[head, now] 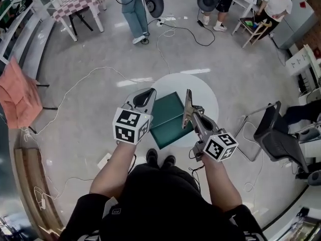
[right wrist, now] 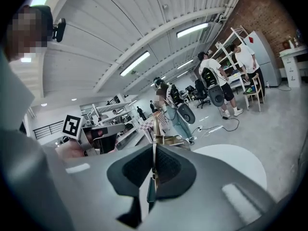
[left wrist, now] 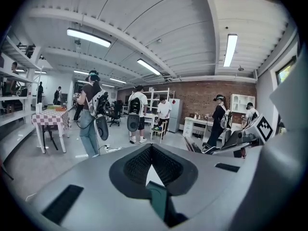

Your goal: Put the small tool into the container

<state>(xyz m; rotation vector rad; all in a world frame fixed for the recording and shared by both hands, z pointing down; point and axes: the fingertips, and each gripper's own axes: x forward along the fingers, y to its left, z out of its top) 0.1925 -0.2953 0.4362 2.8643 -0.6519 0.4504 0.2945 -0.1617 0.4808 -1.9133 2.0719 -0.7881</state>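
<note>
Nearest, at 5 o'clock, the right gripper (head: 196,115) is clenched on the tool (head: 188,107); the left gripper (head: 145,95) at 7 o'clock looks closed and empty. On the table (head: 203,87), the container (head: 169,118) lies between them. The tool hangs over its 3 o'clock rim, long axis 6-to-12, tip toward 12. Shift it toward 9, lower inside the walls, then release.

Open green rectangular container (head: 169,120) fills the middle of the round white table (head: 203,87); bare tabletop runs along its far and right edges.
</note>
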